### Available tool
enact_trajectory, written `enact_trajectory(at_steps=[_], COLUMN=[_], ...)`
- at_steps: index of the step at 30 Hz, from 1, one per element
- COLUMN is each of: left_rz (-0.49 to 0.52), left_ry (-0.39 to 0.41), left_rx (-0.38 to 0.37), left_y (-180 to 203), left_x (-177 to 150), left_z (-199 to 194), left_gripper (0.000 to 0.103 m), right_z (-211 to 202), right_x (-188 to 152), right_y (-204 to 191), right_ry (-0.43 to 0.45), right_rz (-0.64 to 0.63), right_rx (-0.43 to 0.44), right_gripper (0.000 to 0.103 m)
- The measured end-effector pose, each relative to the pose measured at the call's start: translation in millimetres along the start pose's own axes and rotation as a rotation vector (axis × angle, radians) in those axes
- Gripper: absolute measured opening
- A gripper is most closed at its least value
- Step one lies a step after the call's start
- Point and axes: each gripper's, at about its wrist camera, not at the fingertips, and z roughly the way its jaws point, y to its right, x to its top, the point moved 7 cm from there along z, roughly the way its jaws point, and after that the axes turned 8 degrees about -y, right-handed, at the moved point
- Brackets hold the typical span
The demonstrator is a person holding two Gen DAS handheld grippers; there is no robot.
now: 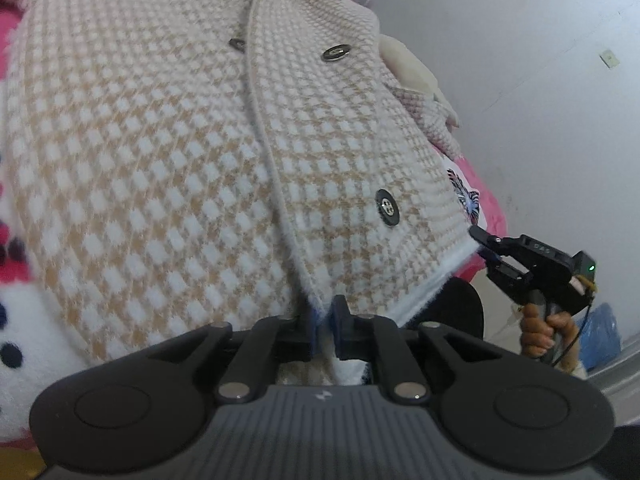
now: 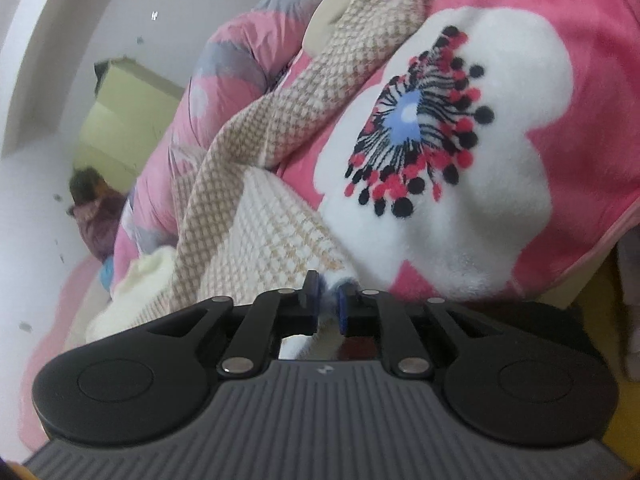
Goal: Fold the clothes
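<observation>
Pinching the bottom hem of the checked jacket (image 1: 160,140) lying on the pink blanket (image 2: 520,80), the left claw (image 1: 323,320) and right claw (image 2: 328,300) are gripping two spots so it lifts evenly for folding.

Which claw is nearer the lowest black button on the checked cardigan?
Left, though only slightly. The left claw grips the cardigan hem just below the button; the right claw pinches the hem corner out to the button's side.
</observation>
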Motion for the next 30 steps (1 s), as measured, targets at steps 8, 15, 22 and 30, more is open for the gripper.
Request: enact_trajectory(at_steps=[8,15,22,30], left_rz=[0.080,0.075,0.079,0.165], left_ry=[0.012,0.044,0.076,0.105], left_rx=[-0.018,-0.048,-0.087,-0.156], left_y=[7.0,-3.0,-9.7,-13.9], left_x=[-3.2,-5.6,-8.4,-7.9], left_z=[5.5,6.1,7.2,6.3], left_gripper=[0.025,0.012,0.009,0.005], right_z=[-64.5,-18.6,126.9,294.0], right_x=[-4.8,51.2,86.3,136.1], right_y=[3.5,-123.4,-270.5,-300.9], right_ry=[-0.025,0.052,-0.051,-0.077], right_rz=[-0.066,-0.350,-0.640,-0.772], right_rx=[-0.216,-0.133,-0.057,-0.356], right_gripper=[0.066,0.066,0.080,0.090])
